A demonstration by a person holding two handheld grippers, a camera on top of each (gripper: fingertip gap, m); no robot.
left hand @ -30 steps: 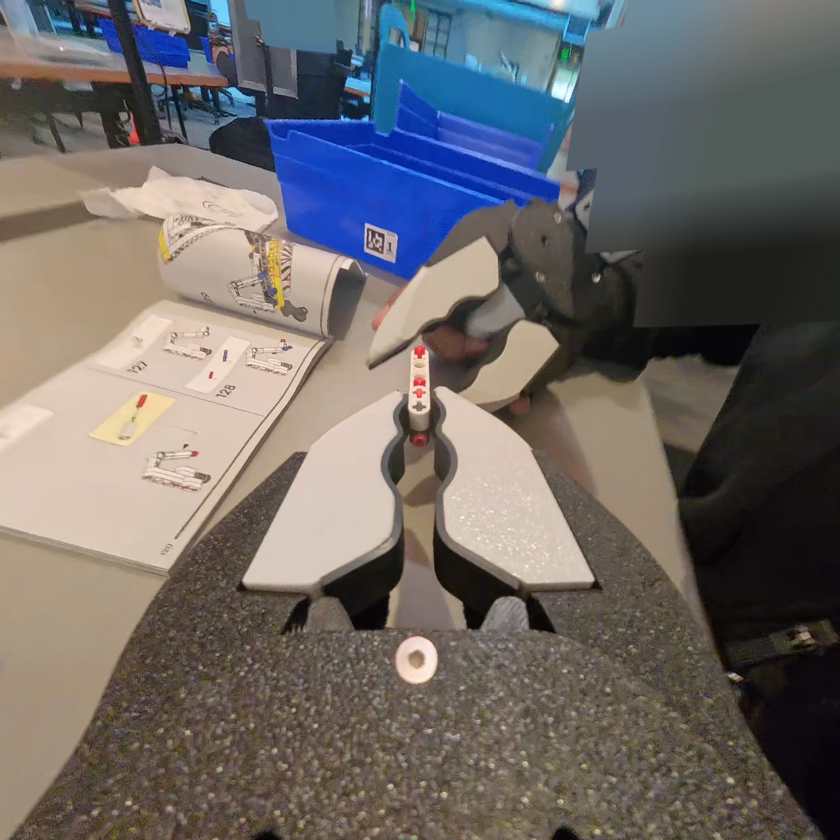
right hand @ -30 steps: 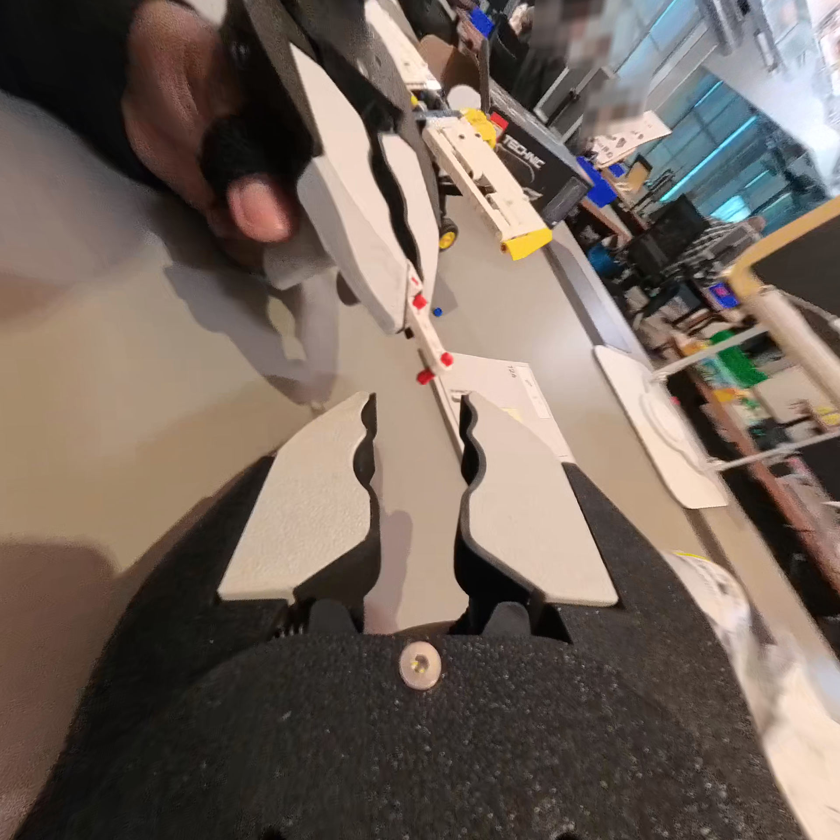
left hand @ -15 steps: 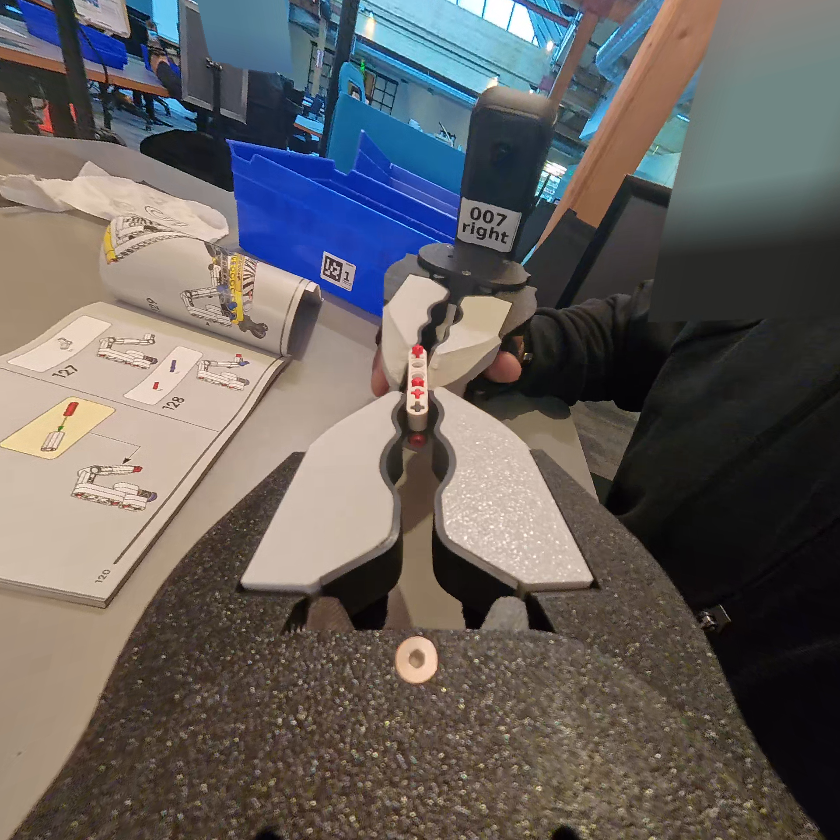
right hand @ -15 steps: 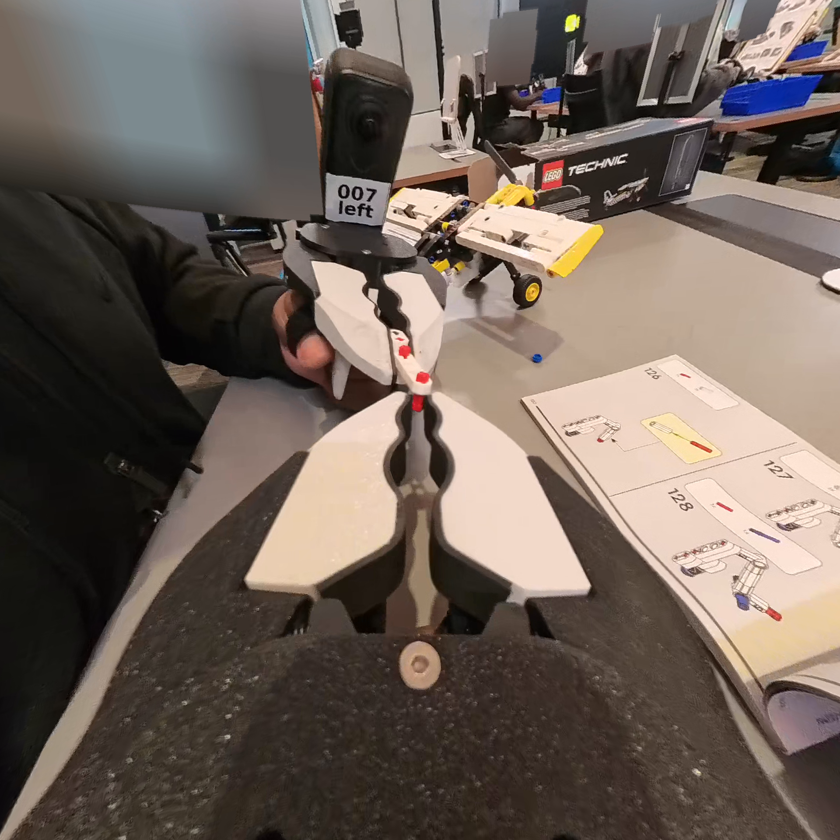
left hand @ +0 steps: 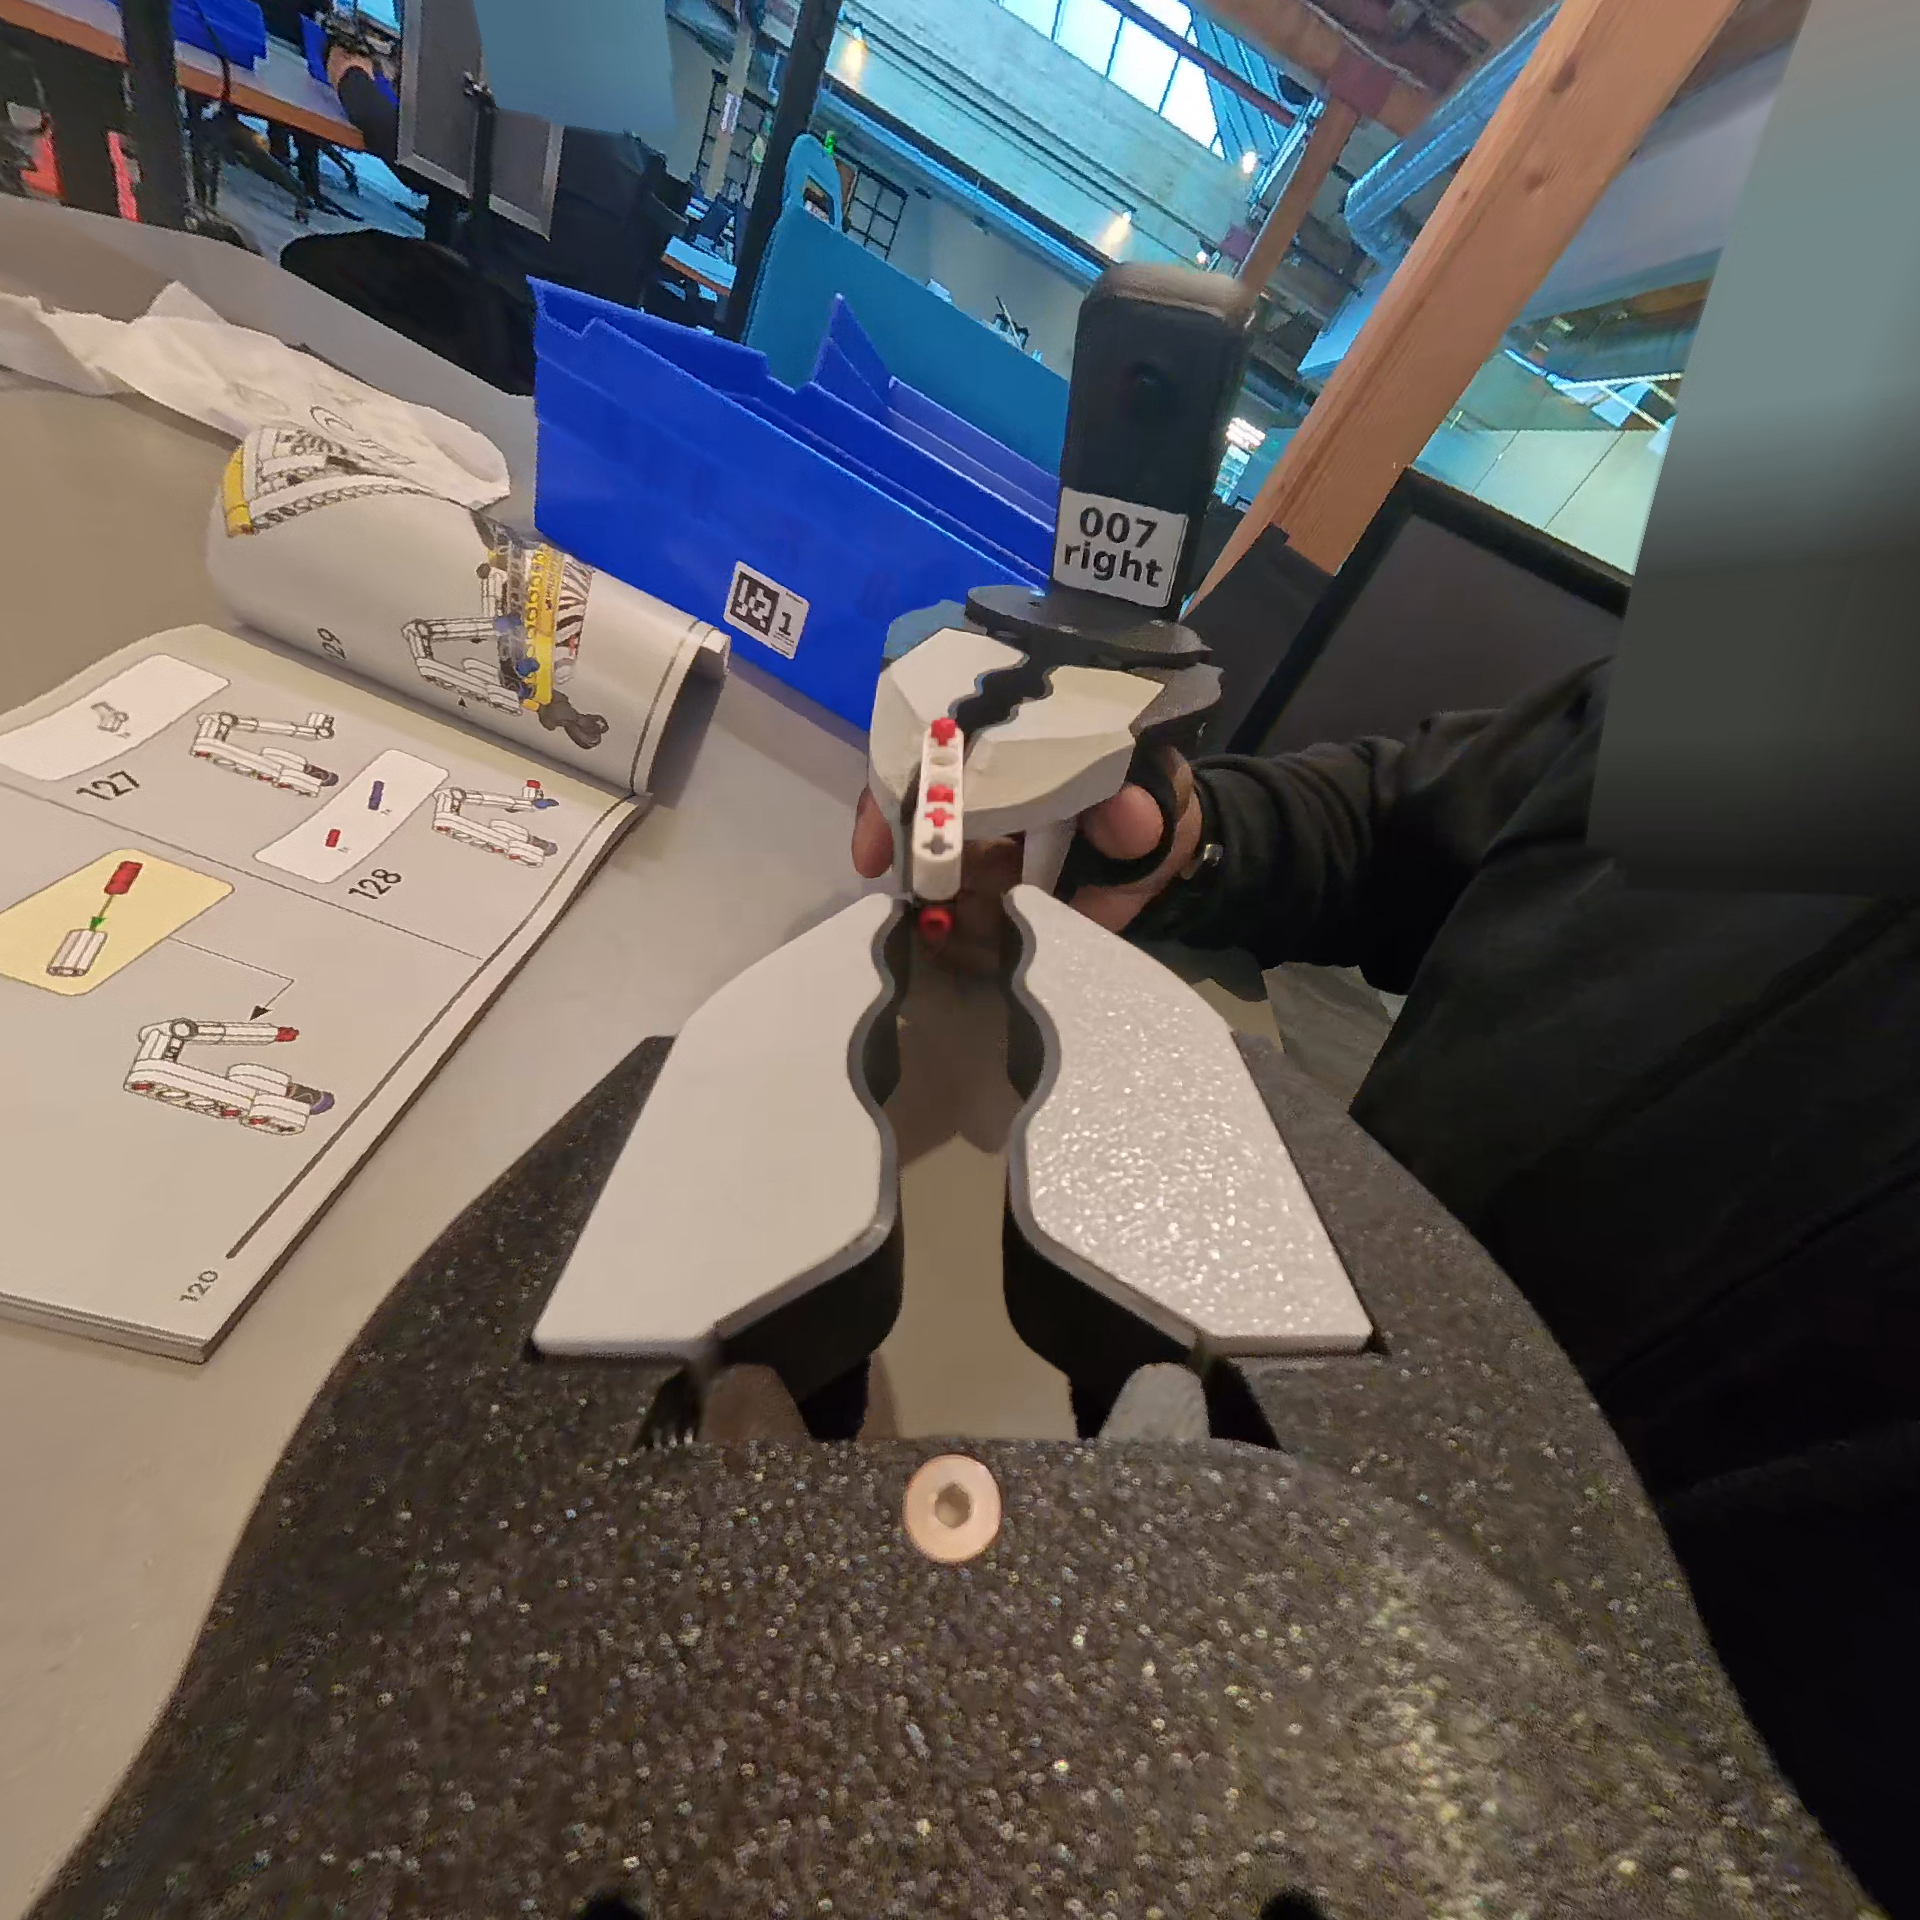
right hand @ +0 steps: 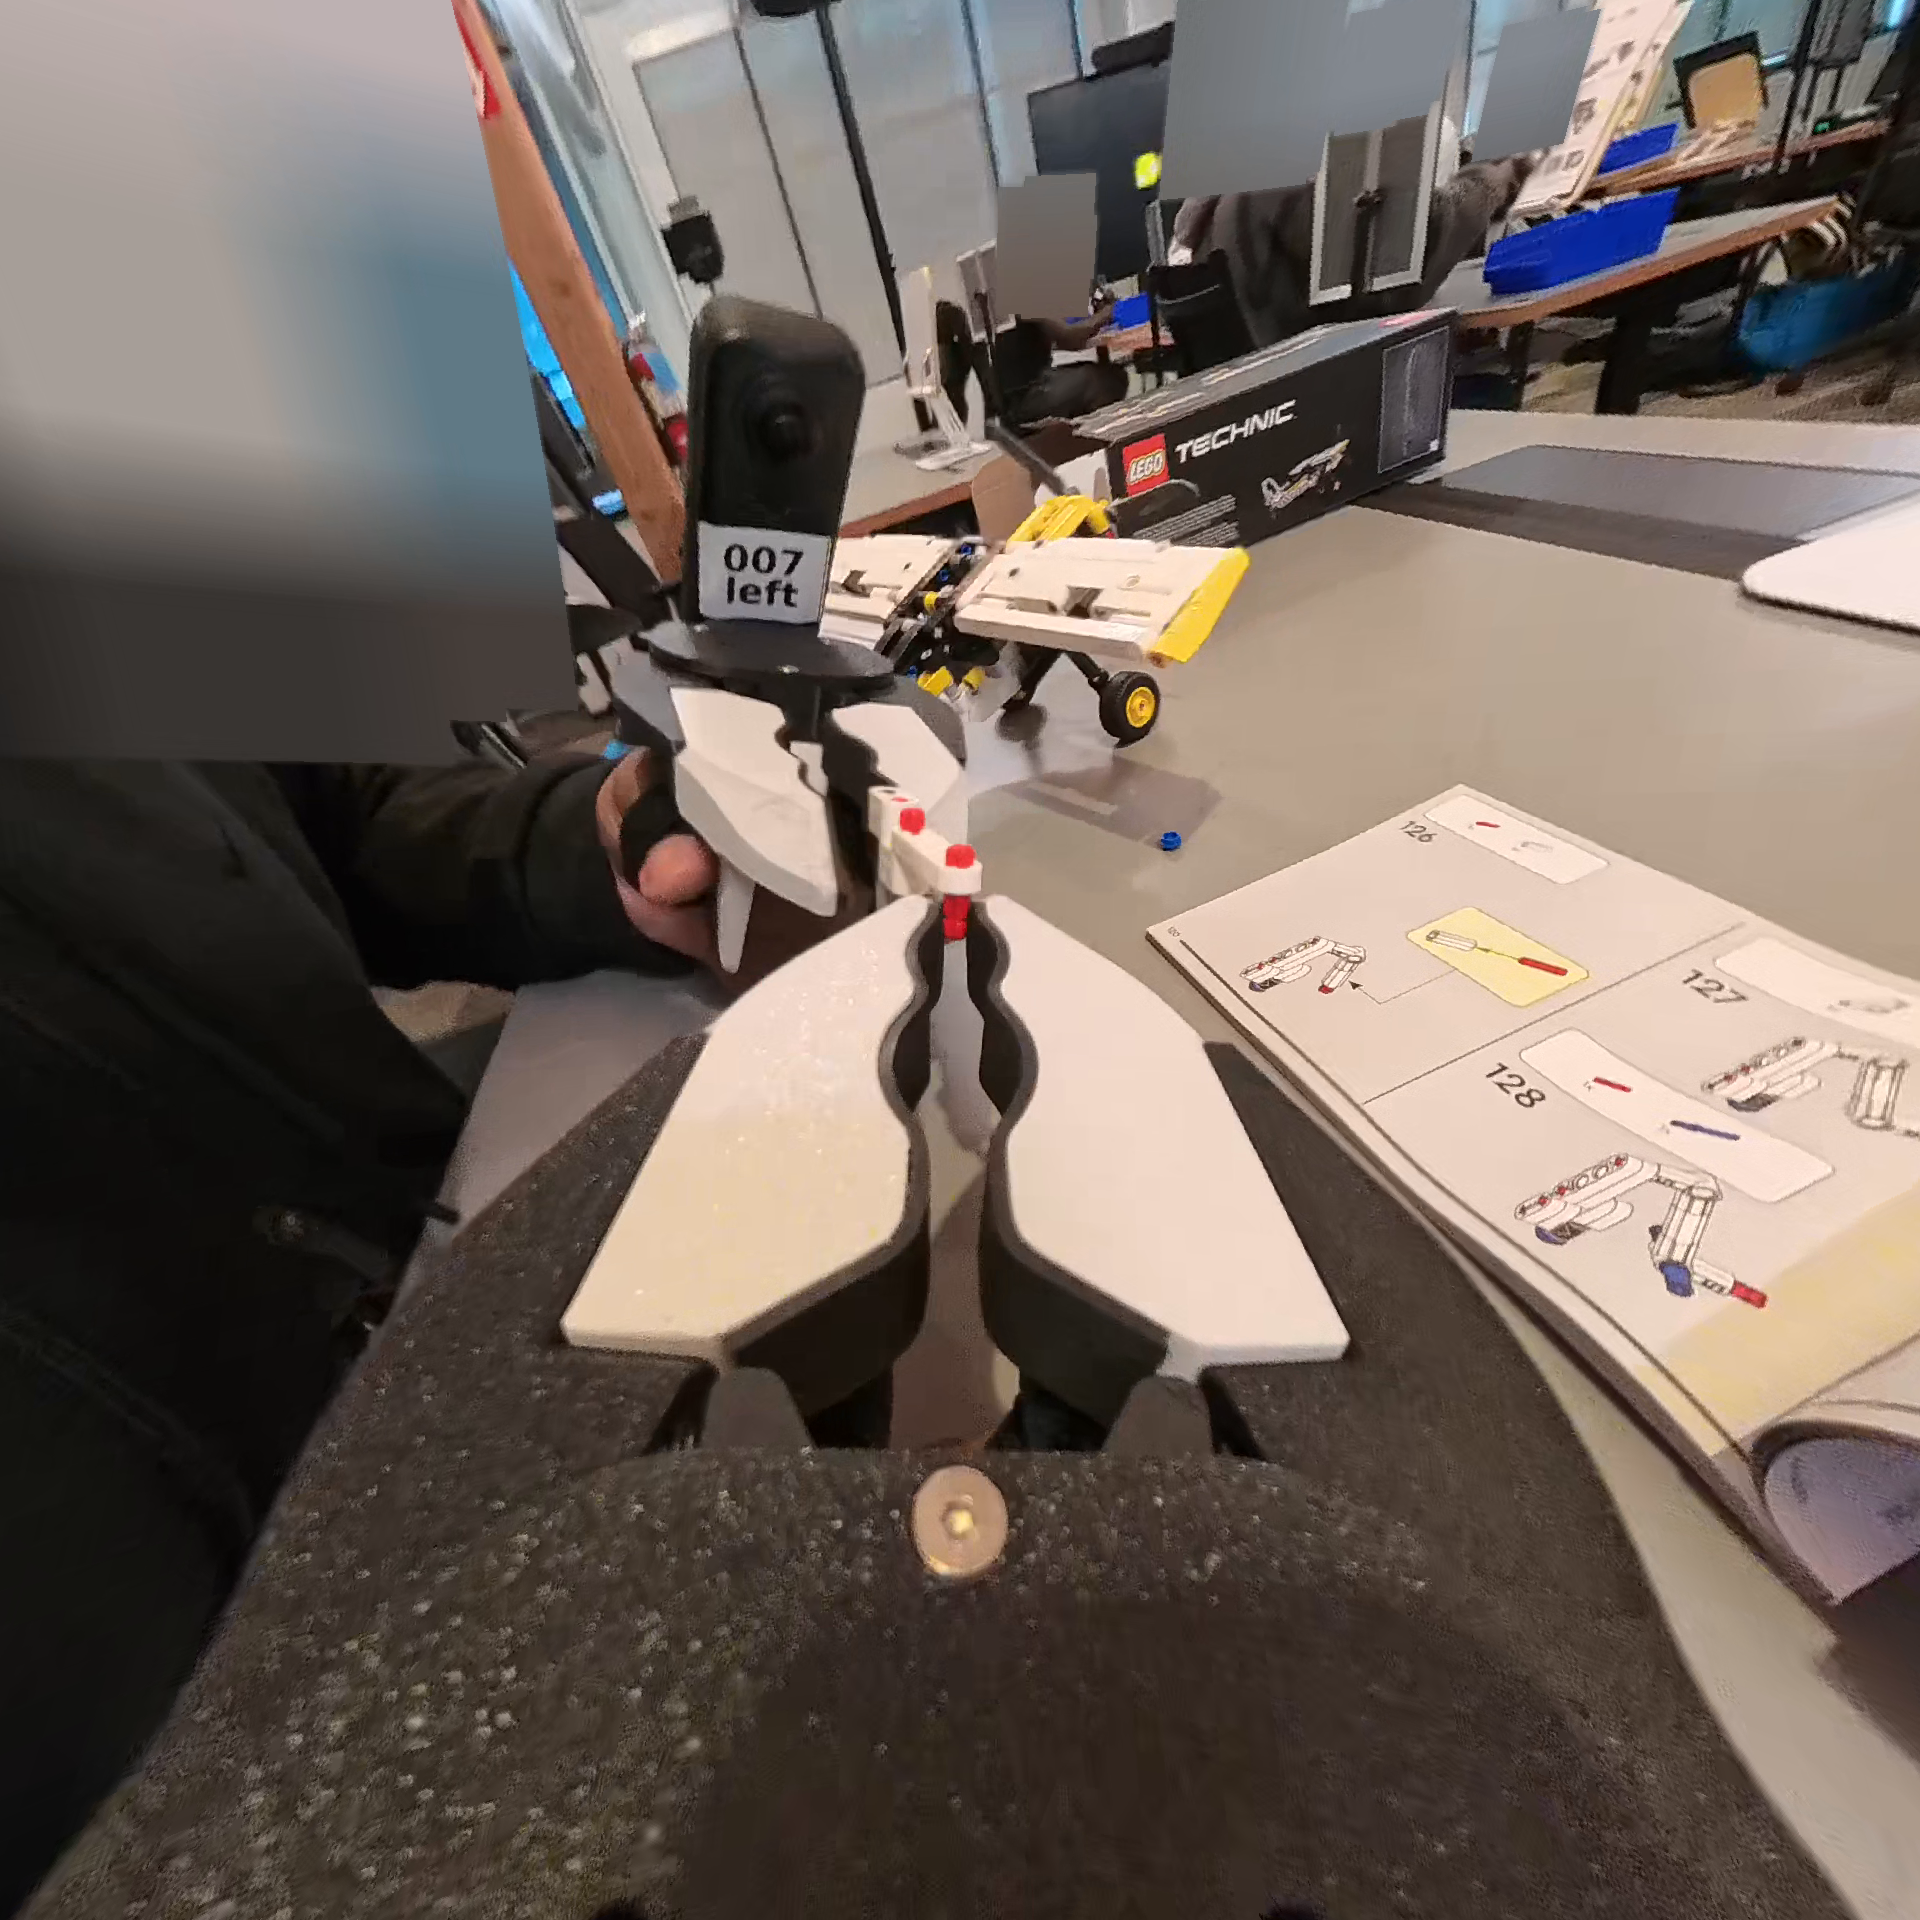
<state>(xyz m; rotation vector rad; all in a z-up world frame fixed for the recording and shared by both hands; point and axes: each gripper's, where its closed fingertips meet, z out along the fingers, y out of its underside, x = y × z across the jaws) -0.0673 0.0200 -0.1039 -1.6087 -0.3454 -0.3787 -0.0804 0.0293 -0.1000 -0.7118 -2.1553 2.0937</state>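
Trouble could come if we pull crooked: our right gripper (right hand: 954, 920) pinches the red pin (right hand: 954, 920), our left gripper (left hand: 951, 914) has let go, so the white beam (left hand: 938, 810) may drop.

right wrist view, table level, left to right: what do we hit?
Left gripper in a gloved hand → white beam with red pins → blue stud → open instruction booklet.
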